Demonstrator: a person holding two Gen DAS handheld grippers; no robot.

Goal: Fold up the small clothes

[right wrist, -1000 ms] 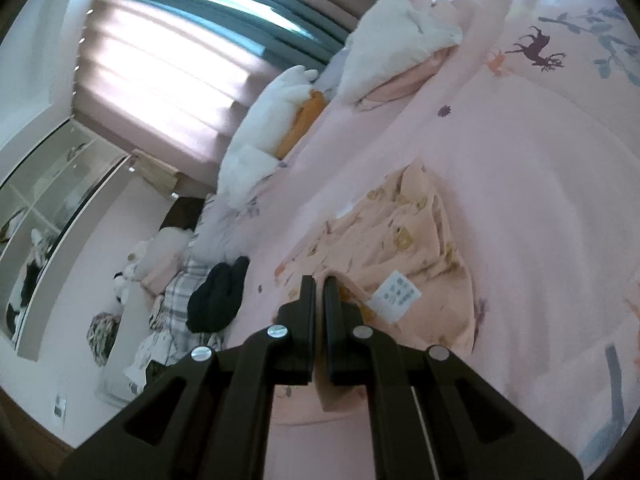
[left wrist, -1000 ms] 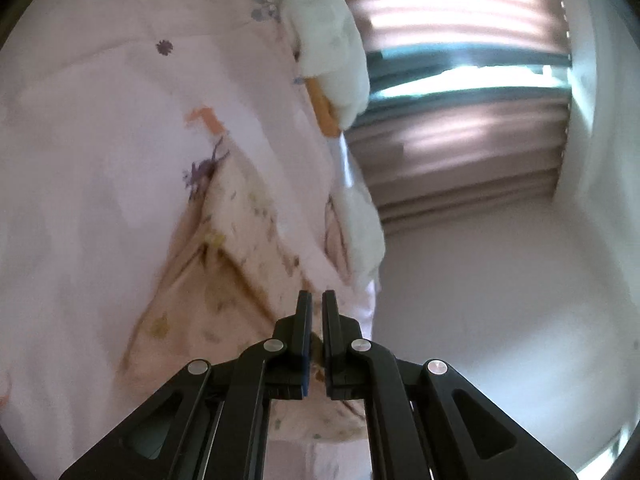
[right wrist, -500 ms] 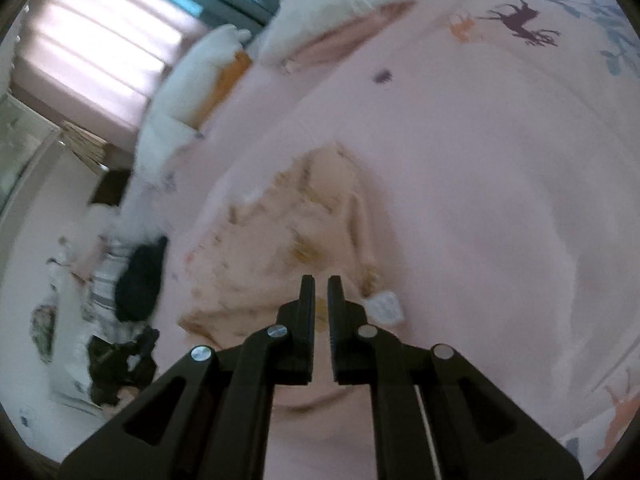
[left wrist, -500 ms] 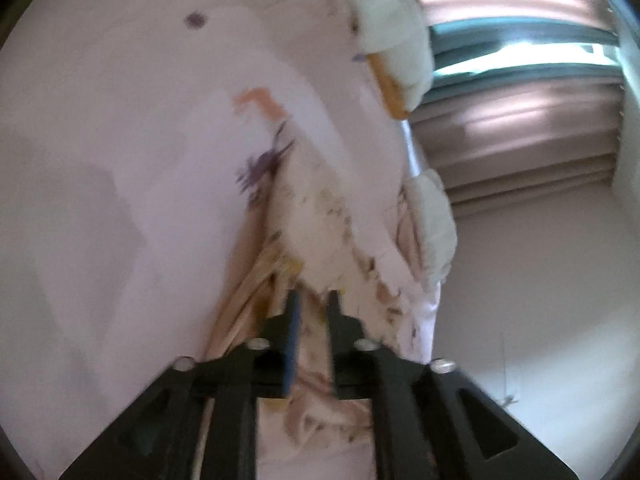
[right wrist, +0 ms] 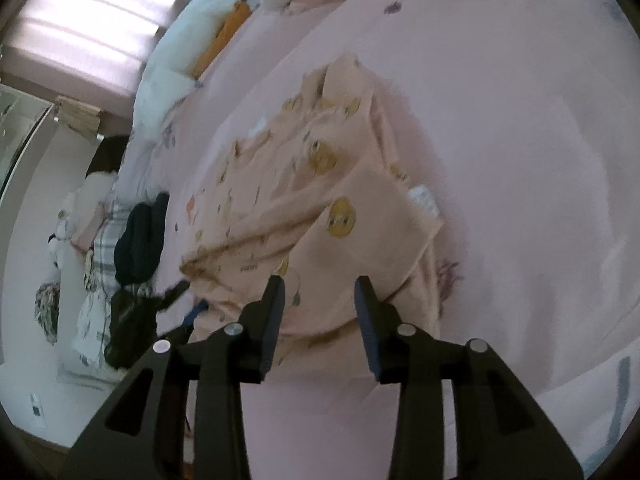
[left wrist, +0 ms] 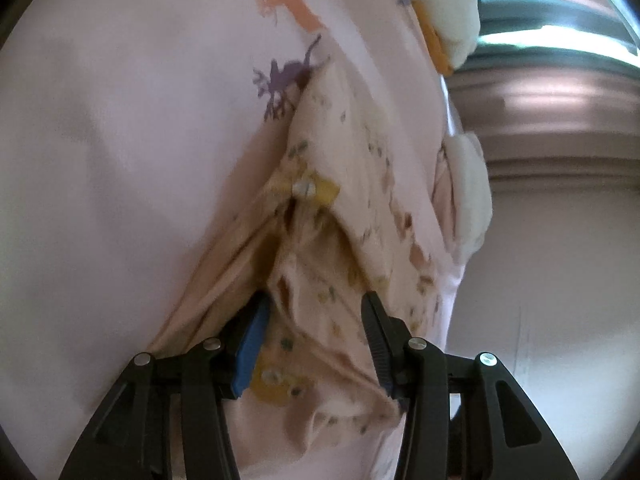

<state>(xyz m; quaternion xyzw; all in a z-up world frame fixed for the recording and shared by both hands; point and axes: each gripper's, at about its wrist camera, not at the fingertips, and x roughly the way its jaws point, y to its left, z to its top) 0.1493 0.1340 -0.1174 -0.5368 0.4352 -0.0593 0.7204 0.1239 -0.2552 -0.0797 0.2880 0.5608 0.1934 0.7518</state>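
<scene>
On pink bedspread (right wrist: 520, 160), rumpled peach garment (right wrist: 320, 200)

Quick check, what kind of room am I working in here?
Most likely a bedroom: the garment lies on a pink animal-print bedspread, white pillows sit at its far end, and curtains cover a window.

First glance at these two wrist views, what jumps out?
The peach printed garment lies rumpled mid-frame on the pink bedspread, a white label at its right edge. Both tongs, left and right, have just been opening over its near edge, pads off the cloth. White pillows sit upper left.
</scene>
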